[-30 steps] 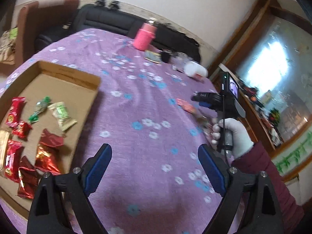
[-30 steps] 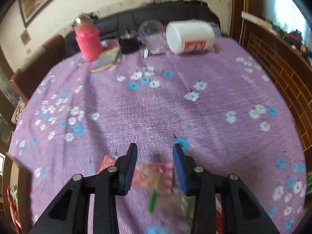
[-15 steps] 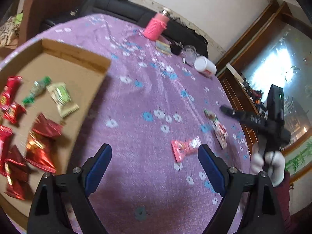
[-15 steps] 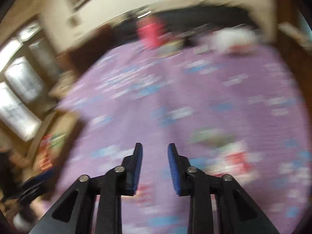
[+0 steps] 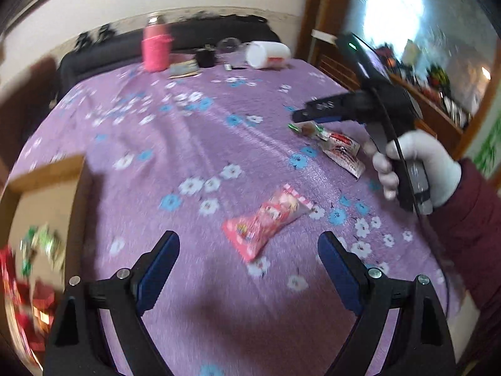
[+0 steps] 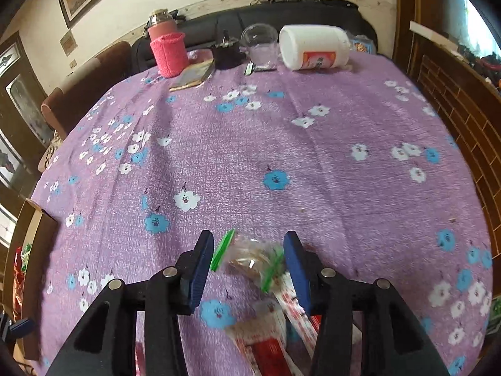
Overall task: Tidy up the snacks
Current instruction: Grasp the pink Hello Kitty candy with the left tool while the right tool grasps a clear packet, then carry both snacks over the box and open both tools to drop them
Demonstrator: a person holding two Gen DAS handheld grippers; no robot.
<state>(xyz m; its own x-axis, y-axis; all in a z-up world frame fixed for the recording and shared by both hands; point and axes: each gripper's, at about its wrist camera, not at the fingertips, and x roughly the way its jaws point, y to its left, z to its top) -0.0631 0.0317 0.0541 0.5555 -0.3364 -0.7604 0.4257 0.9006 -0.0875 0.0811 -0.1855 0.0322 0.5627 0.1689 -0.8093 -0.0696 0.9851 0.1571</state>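
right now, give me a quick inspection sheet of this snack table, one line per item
surface: purple flowered tablecloth, covers the table
job's things: pink snack packet and red-and-white packets loose on the cloth; green-ended clear candy; cardboard tray holds red and green snacks
clutter: pink bottle, white jar on its side, clear cup
grippers: left tool open, empty; right tool open, has just been opening, astride the candy
cables: black cable on right tool
surroundings: black sofa, wooden cabinet
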